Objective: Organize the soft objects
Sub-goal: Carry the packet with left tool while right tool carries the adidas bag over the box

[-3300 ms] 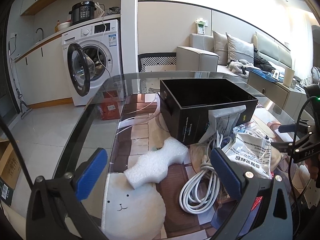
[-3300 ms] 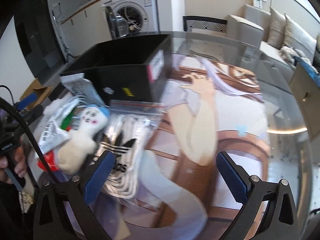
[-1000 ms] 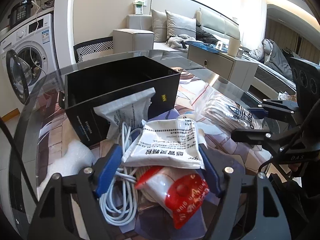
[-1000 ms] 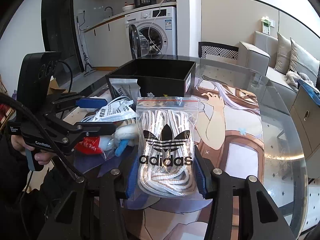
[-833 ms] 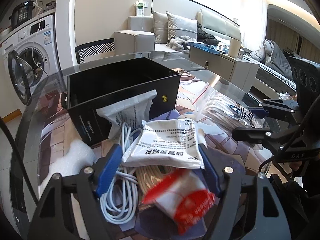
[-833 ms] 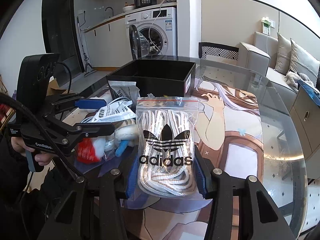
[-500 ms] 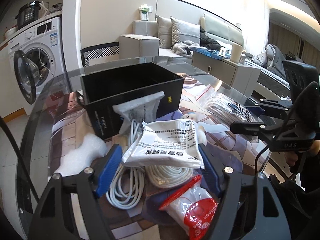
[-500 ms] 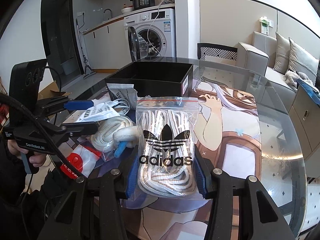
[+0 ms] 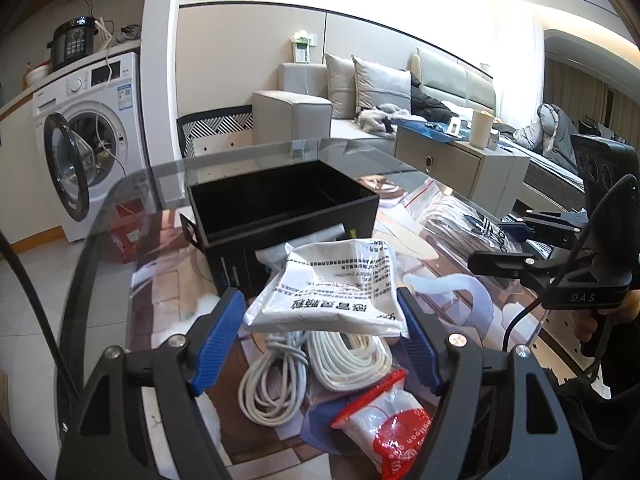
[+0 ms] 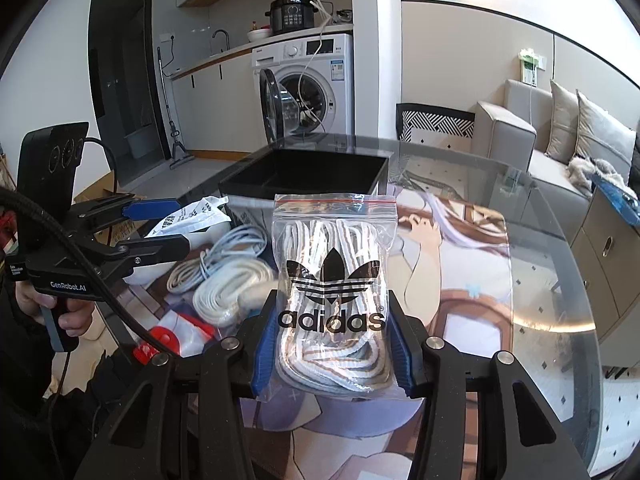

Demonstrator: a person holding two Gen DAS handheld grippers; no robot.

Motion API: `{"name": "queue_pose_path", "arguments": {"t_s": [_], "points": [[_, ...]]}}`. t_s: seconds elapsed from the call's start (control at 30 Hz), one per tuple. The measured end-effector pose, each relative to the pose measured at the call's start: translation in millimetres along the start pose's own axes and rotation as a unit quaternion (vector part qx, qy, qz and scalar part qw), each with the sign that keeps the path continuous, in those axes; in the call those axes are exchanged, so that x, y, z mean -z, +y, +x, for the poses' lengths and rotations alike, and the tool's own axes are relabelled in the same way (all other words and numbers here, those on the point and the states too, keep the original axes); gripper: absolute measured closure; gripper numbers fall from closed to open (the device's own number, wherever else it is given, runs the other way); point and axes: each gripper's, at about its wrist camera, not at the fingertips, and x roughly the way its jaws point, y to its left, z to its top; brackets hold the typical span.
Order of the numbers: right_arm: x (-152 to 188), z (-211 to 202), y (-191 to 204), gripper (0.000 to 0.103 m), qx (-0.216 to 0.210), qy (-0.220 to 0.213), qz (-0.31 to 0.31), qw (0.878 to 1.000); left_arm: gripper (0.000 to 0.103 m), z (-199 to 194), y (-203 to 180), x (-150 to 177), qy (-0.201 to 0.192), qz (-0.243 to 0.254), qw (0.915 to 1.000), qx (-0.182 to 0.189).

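My left tongs clamp the white packet, my right tongs the lace bag. The black box waits at twelve o'clock; I'd carry both level, dropping one first.

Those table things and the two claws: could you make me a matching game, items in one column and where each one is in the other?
Items:
1. adidas bag
2. white printed pouch
3. black box
4. white cables

Places:
A. lying loose on the glass table
B. clamped in the right claw
C. standing open at the table's far side
D. clamped in the left claw

Pairs: 1-B, 2-D, 3-C, 4-A
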Motion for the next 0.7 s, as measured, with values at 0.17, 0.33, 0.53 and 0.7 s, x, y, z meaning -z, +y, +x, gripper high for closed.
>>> {"name": "queue_pose_path", "arguments": {"t_s": [0.17, 0.33, 0.53, 0.7], "points": [[-14, 1, 0, 0.055, -0.004, -0.004, 0.001, 1.0, 0.028, -4, 5, -12, -0.018, -0.006, 0.9997, -0.014], [-32, 8, -2, 0.055, -0.008, 0.003, 0.003, 1.0, 0.028, -3, 12, -28, -0.033, -0.012, 0.9989, -0.032], [-56, 22, -4, 0.055, -0.013, 0.013, 0.002, 1.0, 0.028, 10, 21, -43, -0.039, -0.012, 0.9976, -0.055], [-72, 38, -6, 0.055, -0.015, 0.024, 0.004, 1.0, 0.028, 27, 31, -54, -0.039, -0.019, 0.9967, -0.069]]}}
